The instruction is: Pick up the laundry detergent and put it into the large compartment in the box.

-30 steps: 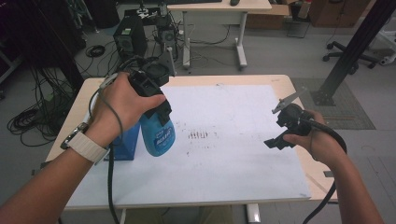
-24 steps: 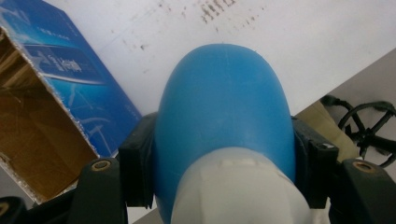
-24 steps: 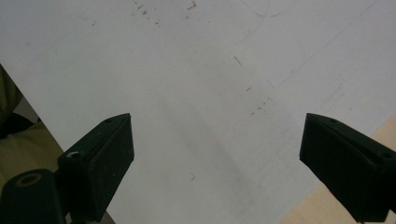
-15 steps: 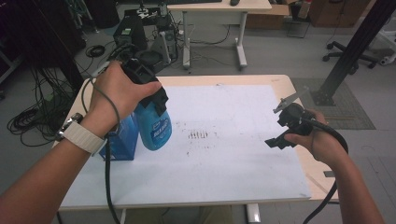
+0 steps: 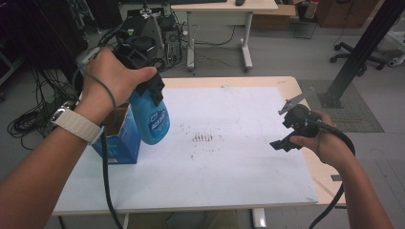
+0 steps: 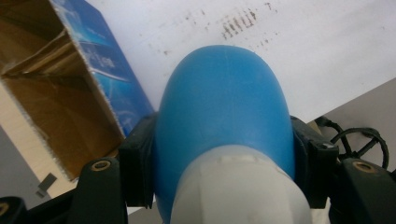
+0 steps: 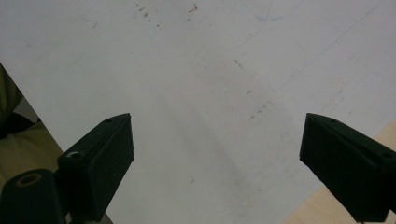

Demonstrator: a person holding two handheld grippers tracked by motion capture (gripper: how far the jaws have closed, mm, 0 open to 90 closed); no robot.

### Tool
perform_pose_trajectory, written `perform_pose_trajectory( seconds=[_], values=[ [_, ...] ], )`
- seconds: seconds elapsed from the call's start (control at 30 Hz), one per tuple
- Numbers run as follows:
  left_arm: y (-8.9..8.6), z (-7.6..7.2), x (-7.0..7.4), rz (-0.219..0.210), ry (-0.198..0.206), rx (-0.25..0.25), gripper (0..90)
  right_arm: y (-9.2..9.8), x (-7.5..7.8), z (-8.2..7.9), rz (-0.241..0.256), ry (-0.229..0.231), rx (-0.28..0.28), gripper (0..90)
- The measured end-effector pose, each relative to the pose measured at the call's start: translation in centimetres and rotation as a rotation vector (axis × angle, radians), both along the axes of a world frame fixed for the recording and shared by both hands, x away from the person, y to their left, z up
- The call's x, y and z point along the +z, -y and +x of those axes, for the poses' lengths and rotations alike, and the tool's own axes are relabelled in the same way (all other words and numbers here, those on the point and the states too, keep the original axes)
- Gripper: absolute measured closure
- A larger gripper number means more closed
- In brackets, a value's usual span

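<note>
My left gripper is shut on a blue bottle and holds it in the air over the left part of the table, neck up. In the left gripper view both black jaws press the sides of the blue bottle, whose white collar sits nearest the camera. An open blue cardboard box stands on the table just left of and below the bottle; its brown inside shows in the left gripper view, blue box. My right gripper hovers open over the table's right side, with nothing between its jaws.
A white sheet with dark smudges covers most of the wooden table. Cables, computer gear and another desk lie beyond the far edge. A black post stands at the right.
My left hand has lifted the blue bottle up and slightly away from the box. The right gripper has stayed in place, open.
</note>
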State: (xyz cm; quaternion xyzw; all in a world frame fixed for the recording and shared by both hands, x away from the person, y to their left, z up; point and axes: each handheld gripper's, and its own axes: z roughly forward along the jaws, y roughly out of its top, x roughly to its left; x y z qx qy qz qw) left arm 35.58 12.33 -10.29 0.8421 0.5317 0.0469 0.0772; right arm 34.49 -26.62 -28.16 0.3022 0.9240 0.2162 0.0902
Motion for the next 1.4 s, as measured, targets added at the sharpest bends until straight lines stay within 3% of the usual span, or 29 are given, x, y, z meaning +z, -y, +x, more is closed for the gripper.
perform_pose_trajectory(
  seconds=[0.23,0.63,1.4],
  values=[
    [-1.4,0.4,1.6,-0.019,0.010,0.053,37.3,0.0,0.1,0.1,0.000,-0.001,0.001,10.1],
    [-3.2,0.9,3.0,-0.015,0.016,0.111,37.3,-0.1,0.3,0.2,-0.001,0.002,0.001,10.1],
    [-6.2,1.5,4.2,-0.015,0.033,0.217,37.3,-0.5,0.4,0.6,-0.006,0.002,0.010,10.1]
  ],
)
